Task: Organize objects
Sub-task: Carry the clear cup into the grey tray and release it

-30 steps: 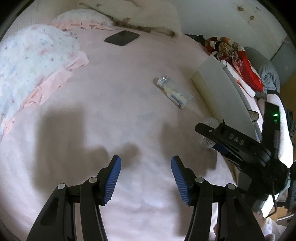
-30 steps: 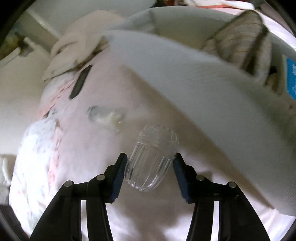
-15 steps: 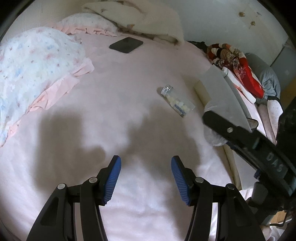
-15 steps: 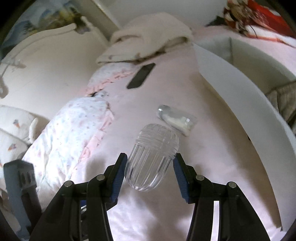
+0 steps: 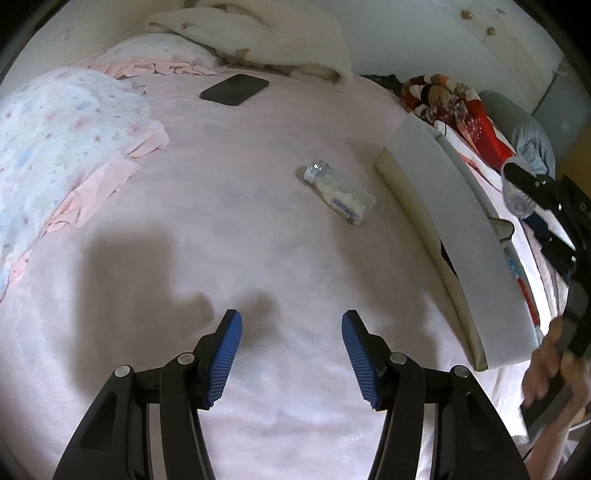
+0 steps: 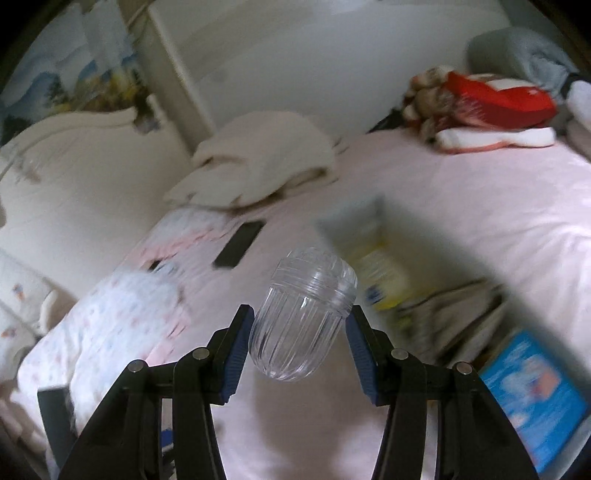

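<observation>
My right gripper [image 6: 301,332] is shut on a clear ribbed plastic jar [image 6: 303,314] and holds it in the air above the pink bed; the view is blurred. It shows at the far right of the left wrist view [image 5: 517,184], over a white box [image 5: 461,236]. My left gripper [image 5: 291,345] is open and empty, low over the bed. A clear bottle with white pieces inside [image 5: 340,192] lies on its side on the bed [image 5: 221,221], ahead and right of it.
A dark phone [image 5: 234,89] lies at the far side of the bed. A floral quilt [image 5: 55,122] is on the left, a folded white blanket [image 5: 258,33] behind, red patterned clothing [image 5: 461,107] on the right. The box holds packets and a blue pack [image 6: 532,395].
My right gripper has lifted the jar off the bed and swung it right, up over the white box. My left gripper has stayed open and drawn back a little.
</observation>
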`<state>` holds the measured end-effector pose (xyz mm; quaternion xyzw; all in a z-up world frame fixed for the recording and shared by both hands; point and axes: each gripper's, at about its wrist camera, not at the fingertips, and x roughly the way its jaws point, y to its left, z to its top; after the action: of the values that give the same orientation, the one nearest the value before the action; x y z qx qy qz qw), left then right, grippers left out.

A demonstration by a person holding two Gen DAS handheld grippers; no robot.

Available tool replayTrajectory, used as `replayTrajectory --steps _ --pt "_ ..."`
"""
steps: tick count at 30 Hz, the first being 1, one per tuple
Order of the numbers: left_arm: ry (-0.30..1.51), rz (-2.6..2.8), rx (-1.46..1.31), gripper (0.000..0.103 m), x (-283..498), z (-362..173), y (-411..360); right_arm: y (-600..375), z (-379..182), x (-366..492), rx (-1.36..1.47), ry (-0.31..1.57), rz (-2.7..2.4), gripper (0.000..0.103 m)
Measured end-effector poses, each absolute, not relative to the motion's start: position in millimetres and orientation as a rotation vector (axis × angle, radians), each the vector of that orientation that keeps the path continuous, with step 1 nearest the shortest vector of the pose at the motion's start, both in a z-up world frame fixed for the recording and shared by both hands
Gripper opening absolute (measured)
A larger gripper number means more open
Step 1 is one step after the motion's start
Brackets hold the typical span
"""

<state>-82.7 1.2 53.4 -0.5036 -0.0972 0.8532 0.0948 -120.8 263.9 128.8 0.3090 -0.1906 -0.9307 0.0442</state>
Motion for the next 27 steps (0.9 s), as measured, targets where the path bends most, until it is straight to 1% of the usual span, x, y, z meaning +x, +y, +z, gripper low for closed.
replayTrajectory --steps 6,9,12,14,18,25,27 --pt "-0.280 2.484 -1.532 0.054 -83 38 11 305 121 -136 0.988 -0.553 -2.938 0.053" --pt "-0.279 2.481 -1.540 0.054 -82 34 15 320 112 -142 1.028 -0.613 -2.924 0.053" --pt "-0.291 2.480 -1.535 0.054 -81 32 17 330 108 -146 1.046 -0.721 -2.894 0.053" --pt "-0.282 2.487 -1.531 0.054 -81 32 18 331 109 -145 1.036 -0.742 -2.882 0.053" --pt "-0.252 2.518 -1.515 0.054 -81 37 16 316 113 -143 1.012 -0.661 -2.877 0.053" --pt "-0.264 2.567 -1.491 0.054 -85 44 6 248 117 -144 0.932 -0.406 -2.750 0.053" --pt "-0.269 2.573 -1.489 0.054 -86 46 3 220 115 -144 0.902 -0.305 -2.686 0.053"
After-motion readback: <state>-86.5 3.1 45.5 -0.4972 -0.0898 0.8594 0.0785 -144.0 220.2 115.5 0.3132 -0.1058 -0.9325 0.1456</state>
